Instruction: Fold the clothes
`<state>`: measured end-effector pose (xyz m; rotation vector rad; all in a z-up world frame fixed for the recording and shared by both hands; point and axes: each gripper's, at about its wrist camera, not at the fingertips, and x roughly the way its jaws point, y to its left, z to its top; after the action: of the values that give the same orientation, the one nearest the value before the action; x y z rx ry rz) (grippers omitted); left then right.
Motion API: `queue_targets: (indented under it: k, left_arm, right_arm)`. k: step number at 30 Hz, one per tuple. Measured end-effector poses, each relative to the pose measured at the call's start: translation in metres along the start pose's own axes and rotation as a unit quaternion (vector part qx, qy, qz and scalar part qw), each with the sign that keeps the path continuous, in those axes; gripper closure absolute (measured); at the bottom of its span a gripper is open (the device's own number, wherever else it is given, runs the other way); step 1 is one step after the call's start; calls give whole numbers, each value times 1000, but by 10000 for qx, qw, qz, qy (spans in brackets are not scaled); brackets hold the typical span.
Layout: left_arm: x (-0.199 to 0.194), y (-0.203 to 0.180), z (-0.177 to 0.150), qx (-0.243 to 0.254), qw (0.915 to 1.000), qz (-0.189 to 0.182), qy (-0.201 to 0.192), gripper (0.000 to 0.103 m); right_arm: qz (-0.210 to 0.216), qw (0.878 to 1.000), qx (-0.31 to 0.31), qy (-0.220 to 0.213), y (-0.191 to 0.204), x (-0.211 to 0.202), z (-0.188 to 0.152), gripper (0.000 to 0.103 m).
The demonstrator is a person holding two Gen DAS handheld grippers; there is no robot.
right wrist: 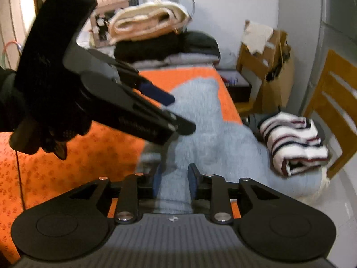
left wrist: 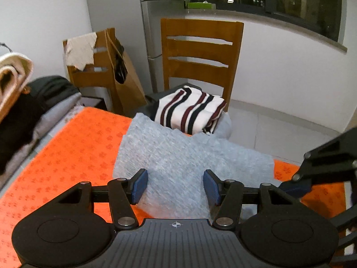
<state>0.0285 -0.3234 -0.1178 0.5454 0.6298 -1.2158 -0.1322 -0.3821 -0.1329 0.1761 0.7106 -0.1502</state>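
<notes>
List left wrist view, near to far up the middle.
left gripper → light blue garment → folded striped garment → wooden chair → window sill

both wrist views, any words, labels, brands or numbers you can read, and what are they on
No readable words or numbers in either view.
Left gripper body: only a small crosshair mark, no letters.
Right gripper body: the same kind of mark, blurred.
Side of the left gripper in the right wrist view: embossed lettering, too blurred to read.
Green box on the windowsill: no print legible.
</notes>
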Motion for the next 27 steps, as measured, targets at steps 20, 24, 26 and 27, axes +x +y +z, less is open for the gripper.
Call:
queue_targets:
  k: [20,24,26,27]
  left_arm:
    - [-34,100,-38,-4191,9070,-296,-272,44]
    - [-24,101,-42,-4540,8892,-517,-231,44]
    - [-17,97,-43,-4568,8876,-576,-165,44]
    - [-14,95,-43,-4560,8877,-621,-133,44]
  right_arm:
    - [-417,9865,-1586,47,58,10,-7,44]
    - [-672,9825,-1738,-18,58,12,-11,55]
    - [-770,9826,-1691,-70,53,12,-13,56]
    - [-800,9836,-1612,-93,50,11,-13,56]
